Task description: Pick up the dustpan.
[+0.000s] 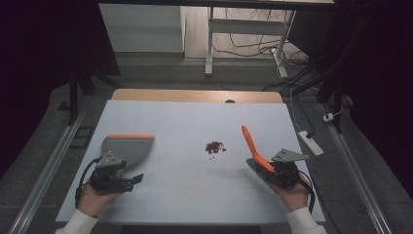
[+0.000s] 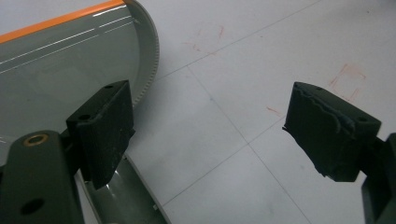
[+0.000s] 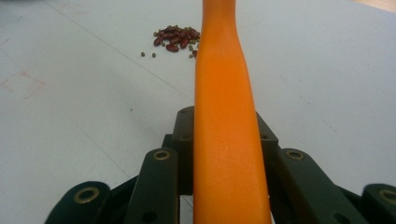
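While the person's left hand [image 1: 95, 195] rests at about eight o'clock on the white table [image 1: 185, 117], the left gripper [image 1: 127, 179] it holds stands released, its two black jaws well apart with bare table between them. Just beyond it, toward ten o'clock, lies a grey dustpan [image 1: 125, 147] with an orange strip along its straight far edge. In the left gripper view the dustpan [image 2: 70, 70] sits beside and under the left-hand jaw; its curved rim is finely ribbed, and whether the jaw touches it cannot be told.

At about four o'clock the right hand [image 1: 292, 195] holds the right gripper [image 1: 268, 170], which is clenched on the orange handle [image 1: 253, 146] of a small brush. The handle slants up and away toward the table's middle, and the dark brush head [image 1: 255, 170] lies low at the gripper. In the right gripper view the handle [image 3: 226, 140] runs straight up between the closed jaws.

Near the centre of the table, slightly toward three o'clock, is a small heap of dark red beans [image 1: 214, 146], well apart from both grippers, with a few stray bits beside it.

No brand, label or readable writing shows on anything; faint reddish marks on the table surface [image 2: 348, 74] spell nothing legible.
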The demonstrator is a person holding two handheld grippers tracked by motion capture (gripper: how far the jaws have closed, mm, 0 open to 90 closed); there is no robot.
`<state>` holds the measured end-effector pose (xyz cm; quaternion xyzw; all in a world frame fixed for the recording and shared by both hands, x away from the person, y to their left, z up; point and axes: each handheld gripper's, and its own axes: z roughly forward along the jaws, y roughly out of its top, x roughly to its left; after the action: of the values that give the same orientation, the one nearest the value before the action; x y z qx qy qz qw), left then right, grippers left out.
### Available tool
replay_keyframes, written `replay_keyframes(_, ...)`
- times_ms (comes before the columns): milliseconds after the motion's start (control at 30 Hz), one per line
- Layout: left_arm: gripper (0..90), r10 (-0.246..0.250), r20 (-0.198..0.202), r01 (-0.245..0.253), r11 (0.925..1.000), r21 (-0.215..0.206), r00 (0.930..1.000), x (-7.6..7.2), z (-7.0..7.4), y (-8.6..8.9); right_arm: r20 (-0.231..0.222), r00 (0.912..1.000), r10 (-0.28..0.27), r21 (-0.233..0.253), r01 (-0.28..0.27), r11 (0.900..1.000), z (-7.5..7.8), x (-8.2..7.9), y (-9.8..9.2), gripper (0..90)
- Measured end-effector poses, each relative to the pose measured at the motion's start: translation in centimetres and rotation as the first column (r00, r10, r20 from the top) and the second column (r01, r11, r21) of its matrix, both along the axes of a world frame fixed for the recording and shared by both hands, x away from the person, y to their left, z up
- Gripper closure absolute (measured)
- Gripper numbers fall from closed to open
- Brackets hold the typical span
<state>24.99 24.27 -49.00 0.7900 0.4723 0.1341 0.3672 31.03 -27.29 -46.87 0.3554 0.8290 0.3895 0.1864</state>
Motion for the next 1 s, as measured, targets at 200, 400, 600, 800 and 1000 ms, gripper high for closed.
replay_keyframes(200, 16.4, 0.062, -0.019, -0.062, 0.9978, 0.023, 0.9979, -0.1, 0.8, 0.2, 0.006, 1.0000, 0.007, 0.022, -0.007, 1.000, 0.2, 0.1, -0.4, 70.7)
replay_keyframes(400, 16.1, 0.142, -0.061, -0.141, 0.9897, 0.024, 0.9879, -0.2, 0.4, 0.9, 0.024, 0.9995, 0.018, 0.008, -0.019, 1.000, 0.3, 0.0, -0.6, 70.7)
replay_keyframes(600, 15.9, 0.186, -0.060, -0.182, 0.9813, 0.062, 0.9807, -0.7, 0.6, 1.5, 0.031, 0.9994, 0.016, 0.058, -0.018, 0.998, 0.7, 0.1, -1.2, 70.7)
replay_keyframes(800, 14.7, 0.216, -0.070, -0.209, 0.9739, 0.088, 0.9740, -0.7, 0.5, 1.8, 0.028, 0.9995, 0.015, 0.066, -0.017, 0.998, 0.6, 0.0, -1.3, 70.7)
replay_keyframes(1000, 13.9, 0.279, -0.093, -0.265, 0.9547, 0.135, 0.9559, -0.8, -0.8, 2.7, 0.031, 0.9994, 0.014, 0.065, -0.016, 0.998, 0.7, 0.2, -1.3, 70.7)
